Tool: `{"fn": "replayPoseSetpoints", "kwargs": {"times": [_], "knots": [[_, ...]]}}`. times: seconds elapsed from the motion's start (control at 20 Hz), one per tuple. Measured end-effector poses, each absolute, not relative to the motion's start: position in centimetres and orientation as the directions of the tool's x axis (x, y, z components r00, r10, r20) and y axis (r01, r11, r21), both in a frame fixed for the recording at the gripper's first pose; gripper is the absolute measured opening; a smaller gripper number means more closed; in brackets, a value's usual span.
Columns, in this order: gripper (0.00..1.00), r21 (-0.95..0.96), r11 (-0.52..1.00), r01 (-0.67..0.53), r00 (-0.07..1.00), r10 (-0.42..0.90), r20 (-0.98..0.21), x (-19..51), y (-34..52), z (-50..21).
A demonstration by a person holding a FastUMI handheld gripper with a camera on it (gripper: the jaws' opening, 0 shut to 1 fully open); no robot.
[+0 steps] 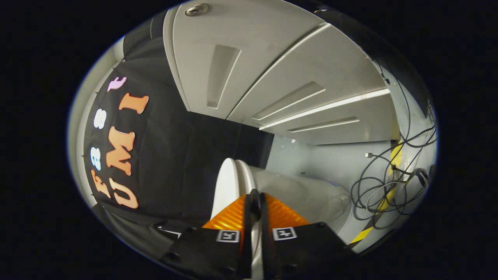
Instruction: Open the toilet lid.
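Toilet lid (225, 182) edge pinched between tool (255, 202) fingers.

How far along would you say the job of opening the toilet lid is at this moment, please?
Done: the claw has reached the toilet, and its orange fingers sit nearly closed on a thin white edge that looks like the lid. In hand: the lid seems to be standing edge-on next to the seat, so the lift looks under way or nearly complete. Left: bringing the lid to rest, then letting go.
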State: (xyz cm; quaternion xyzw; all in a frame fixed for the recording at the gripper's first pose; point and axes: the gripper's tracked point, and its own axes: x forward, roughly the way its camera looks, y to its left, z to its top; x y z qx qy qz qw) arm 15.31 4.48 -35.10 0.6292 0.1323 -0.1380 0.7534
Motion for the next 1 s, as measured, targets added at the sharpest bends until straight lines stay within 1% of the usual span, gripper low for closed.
{"fn": "replayPoseSetpoints", "kwargs": {"times": [0.15,0.25,0.6,0.8,0.9,1.0], "knots": [[0.11,0.922,0.171,0.347,0.938,-0.047,-0.344,15.3,4.4,-34.4],[0.08,0.913,0.219,0.345,0.938,-0.056,-0.341,15.1,4.4,-33.8],[0.08,0.901,0.367,0.230,0.973,-0.071,-0.220,15.8,4.9,-27.1],[0.08,0.865,0.445,0.230,0.973,-0.071,-0.222,16.3,5.6,-23.8],[0.08,0.860,0.466,0.209,0.978,-0.078,-0.196,16.7,6.0,-21.3],[0.08,0.832,0.530,0.165,0.986,-0.074,-0.149,17.0,7.1,-18.0]]}}
